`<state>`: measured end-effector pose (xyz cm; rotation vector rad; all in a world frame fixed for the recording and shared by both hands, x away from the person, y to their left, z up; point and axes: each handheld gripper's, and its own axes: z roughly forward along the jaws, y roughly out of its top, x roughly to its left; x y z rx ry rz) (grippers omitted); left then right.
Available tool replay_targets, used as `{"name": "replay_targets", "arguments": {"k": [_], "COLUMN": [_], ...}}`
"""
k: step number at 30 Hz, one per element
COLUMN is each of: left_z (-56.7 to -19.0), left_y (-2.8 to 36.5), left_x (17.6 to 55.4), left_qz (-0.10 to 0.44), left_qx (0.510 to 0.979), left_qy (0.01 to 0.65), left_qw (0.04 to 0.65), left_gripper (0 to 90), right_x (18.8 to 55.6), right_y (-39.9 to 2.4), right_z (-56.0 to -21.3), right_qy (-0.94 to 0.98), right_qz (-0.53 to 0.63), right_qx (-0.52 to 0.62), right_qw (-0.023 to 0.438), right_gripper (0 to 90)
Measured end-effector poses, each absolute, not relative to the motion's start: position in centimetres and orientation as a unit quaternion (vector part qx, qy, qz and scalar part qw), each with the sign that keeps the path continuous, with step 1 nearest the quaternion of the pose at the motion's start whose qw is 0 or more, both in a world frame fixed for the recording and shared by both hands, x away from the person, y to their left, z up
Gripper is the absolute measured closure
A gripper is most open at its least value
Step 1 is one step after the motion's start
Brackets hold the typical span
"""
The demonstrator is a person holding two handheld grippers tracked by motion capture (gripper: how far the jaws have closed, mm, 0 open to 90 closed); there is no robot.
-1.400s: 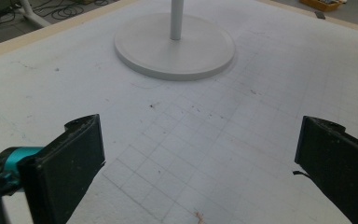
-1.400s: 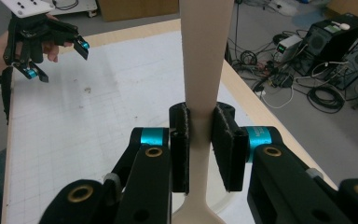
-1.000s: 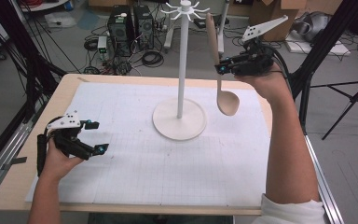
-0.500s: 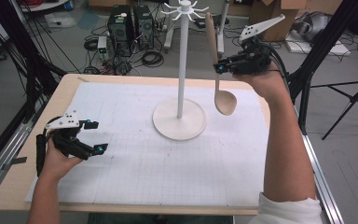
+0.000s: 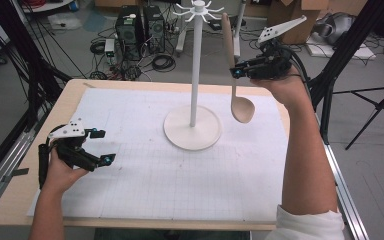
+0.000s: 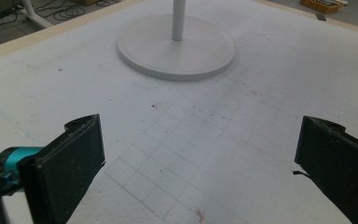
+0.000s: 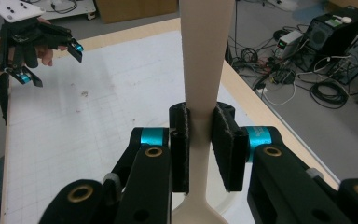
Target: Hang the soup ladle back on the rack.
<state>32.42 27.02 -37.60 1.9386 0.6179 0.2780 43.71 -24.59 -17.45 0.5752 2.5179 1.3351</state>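
Your desk [image 5: 40, 200] carries a white gridded mat [image 5: 145, 190], and on that mat stands the white hook stand [image 5: 195, 75], its round base [image 5: 192, 129] flat near the middle and its ring of hooks [image 5: 198, 8] at the top of the pole.

You hold the wooden spoon [image 5: 241, 107] off the desk to the right of the pole, upright with the bowl down and the handle end up beside the hooks. Your right claw [image 5: 236, 71] is clamped across the narrow part of the handle; in the right gripper view both pads [image 7: 179, 144] press flat on the wood [image 7: 205, 56].

Your left claw [image 5: 101, 146] rests low at the near left of the mat, jaws spread wide with nothing between them, well apart from the stand.

By my reading, the pick-up is done and the lift is done: the spoon is at hook height but apart from the stand, touching no hook. What remains is to bring the handle end across to a hook, seat it there, and let go. Whether the handle has a hole for hanging I cannot tell.
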Motion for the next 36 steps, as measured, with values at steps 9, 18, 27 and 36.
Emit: {"name": "replay_targets", "arguments": {"k": [9, 18, 27, 36], "left_z": [-37.5, -37.6, -37.6, -37.6], "left_y": [27.2, 27.3, 27.2, 27.2], "left_x": [32.4, 32.4, 32.4, 32.4], "left_qz": [0.117, 0.117, 0.115, 0.115], "left_qx": [0.806, 0.806, 0.806, 0.806], "left_qy": [0.259, 0.258, 0.258, 0.258], "left_qw": [0.52, 0.52, 0.52, 0.521], "left_gripper": [1.7, 1.7, 1.7, 1.7], "right_x": [44.3, 44.8, 45.2, 44.4], "right_y": [-24.0, -23.4, -22.5, -23.4], "right_z": [-17.8, -18.0, -18.2, -18.2], "right_qy": [0.862, 0.862, 0.865, 0.853], "right_qz": [0.455, 0.454, 0.44, 0.455], "right_qx": [0.197, 0.199, 0.208, 0.222], "right_qw": [0.11, 0.105, 0.12, 0.126], "right_gripper": [77.3, 77.3, 75.4, 53.3]}}
